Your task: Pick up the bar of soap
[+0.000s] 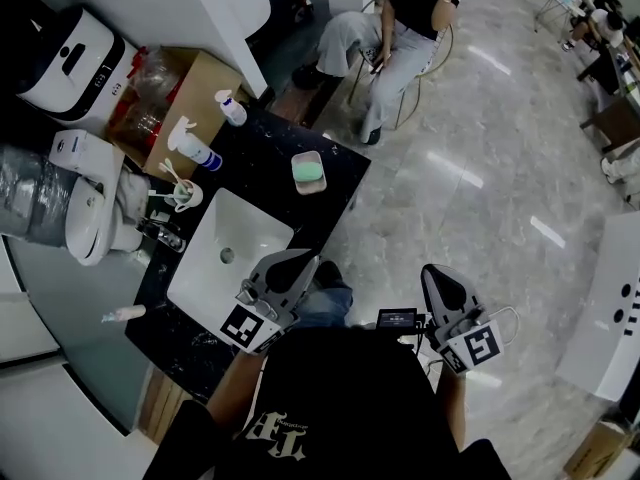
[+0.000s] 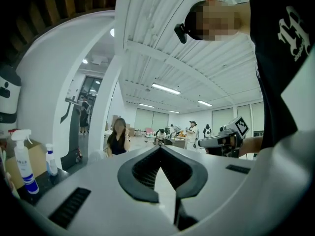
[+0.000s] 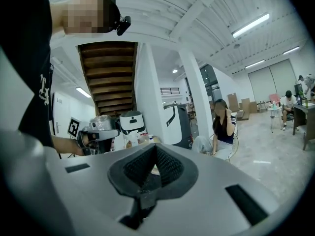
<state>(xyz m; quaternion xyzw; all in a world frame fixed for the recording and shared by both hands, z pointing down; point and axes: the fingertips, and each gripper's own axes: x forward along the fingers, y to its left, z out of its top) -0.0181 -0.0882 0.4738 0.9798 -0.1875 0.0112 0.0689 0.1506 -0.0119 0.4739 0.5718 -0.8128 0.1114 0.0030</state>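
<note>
Soap bar, at twelve o'clock from the left gripper, looks light, hard, slippery: pinch its long sides. Left gripper and right gripper are closed, empty.

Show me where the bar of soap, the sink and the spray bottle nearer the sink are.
bar of soap (image 1: 309, 172): head view, middle of the green bar.
sink (image 1: 258, 230): head view, bare white floor of the basin.
spray bottle (image 1: 198, 152): head view, its blue-labelled body.
</note>
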